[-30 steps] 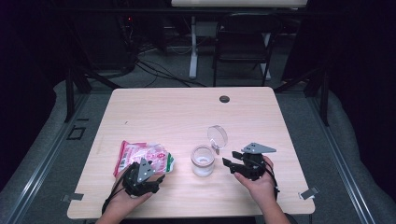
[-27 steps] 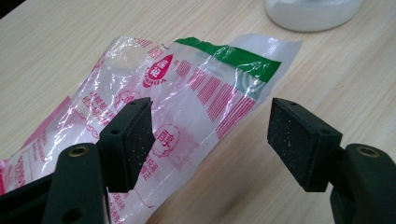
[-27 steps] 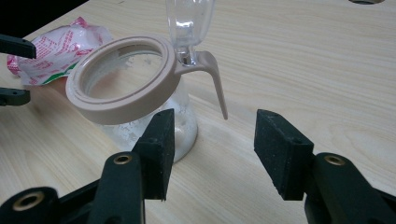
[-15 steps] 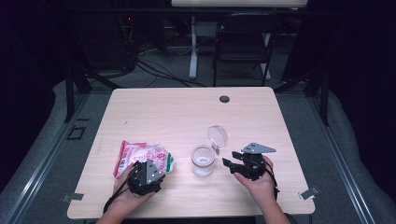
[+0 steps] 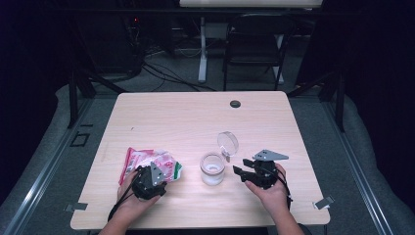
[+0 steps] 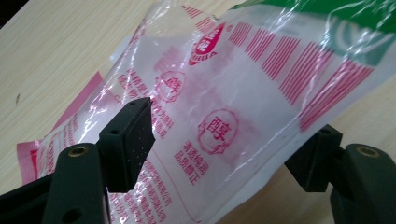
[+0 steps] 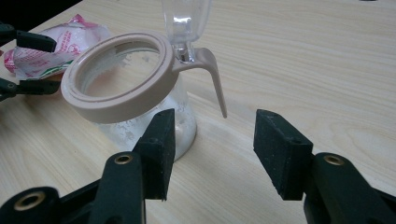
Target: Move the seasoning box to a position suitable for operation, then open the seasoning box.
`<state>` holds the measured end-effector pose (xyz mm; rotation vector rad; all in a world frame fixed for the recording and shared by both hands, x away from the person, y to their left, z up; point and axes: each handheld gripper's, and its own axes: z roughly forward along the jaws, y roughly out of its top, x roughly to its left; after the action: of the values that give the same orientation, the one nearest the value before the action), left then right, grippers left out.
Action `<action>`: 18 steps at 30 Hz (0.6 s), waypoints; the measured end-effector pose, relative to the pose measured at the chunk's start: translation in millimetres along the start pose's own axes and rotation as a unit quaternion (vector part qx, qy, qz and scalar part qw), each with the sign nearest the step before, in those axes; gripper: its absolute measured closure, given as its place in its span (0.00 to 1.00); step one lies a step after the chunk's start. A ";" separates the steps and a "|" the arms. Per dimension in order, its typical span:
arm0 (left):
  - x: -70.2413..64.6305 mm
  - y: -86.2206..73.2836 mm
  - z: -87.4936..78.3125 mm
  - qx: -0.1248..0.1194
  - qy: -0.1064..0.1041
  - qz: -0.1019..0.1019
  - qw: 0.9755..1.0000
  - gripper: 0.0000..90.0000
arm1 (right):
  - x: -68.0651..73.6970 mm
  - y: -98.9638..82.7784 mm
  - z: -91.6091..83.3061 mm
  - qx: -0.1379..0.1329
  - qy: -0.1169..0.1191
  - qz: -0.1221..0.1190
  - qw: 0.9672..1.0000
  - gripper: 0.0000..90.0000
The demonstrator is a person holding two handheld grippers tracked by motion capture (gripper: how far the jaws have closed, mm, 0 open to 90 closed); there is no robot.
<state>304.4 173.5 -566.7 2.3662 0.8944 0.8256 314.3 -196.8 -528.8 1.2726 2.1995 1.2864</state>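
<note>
Both grippers rest low at the near edge of the table, one on either side of the jar.

Left gripper: its jaws stand wide apart, with the bag lying between them. In the left gripper view, the left pad overlaps the bag's printed face and the right pad sits at its lower edge; whether either presses on the plastic cannot be told. No firm pinch shows. The bag is clear plastic with pink stripes, red characters and a green corner, and it holds something white. It lies flat on the table to the left of the jar, near but apart from it.

Right gripper: its jaws are open about halfway and hold nothing. In the right gripper view, the left pad is just beside the jar's glass wall and the lid's tan latch tab hangs above the gap between the pads, touching neither.

The jar stands upright with a tan ring at its mouth and its clear lid hinged open, tilted up on the far side. White residue or powder coats its lower wall and bottom.

A hand grips the right gripper from below and right of the jar, jaws pointing left towards it. The other hand holds the left gripper, jaws pointing away over the bag.
</note>
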 end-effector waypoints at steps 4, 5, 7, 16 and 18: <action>2.2 -1.1 0.7 0.002 0.002 -0.003 1.000 0.38 | 0.3 0.0 0.4 0.002 0.001 -0.001 1.000 0.54; 2.5 -1.1 0.6 0.000 0.004 -0.005 1.000 0.38 | 0.5 -0.1 0.4 0.002 0.001 -0.002 1.000 0.54; 3.4 -1.1 0.9 -0.002 0.004 -0.005 1.000 0.39 | 0.7 -0.6 0.4 -0.001 0.000 0.000 1.000 0.54; 8.1 -1.8 2.5 -0.002 0.007 -0.017 1.000 0.44 | 0.3 -1.4 0.6 -0.002 0.000 0.003 1.000 0.54; 8.7 -1.6 3.3 -0.002 0.008 -0.018 1.000 0.45 | 0.8 -1.8 0.8 -0.001 -0.001 0.002 1.000 0.54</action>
<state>311.1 180.0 -566.8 2.3360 0.9378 0.8331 313.4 -196.1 -530.6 1.2786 2.1944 1.2890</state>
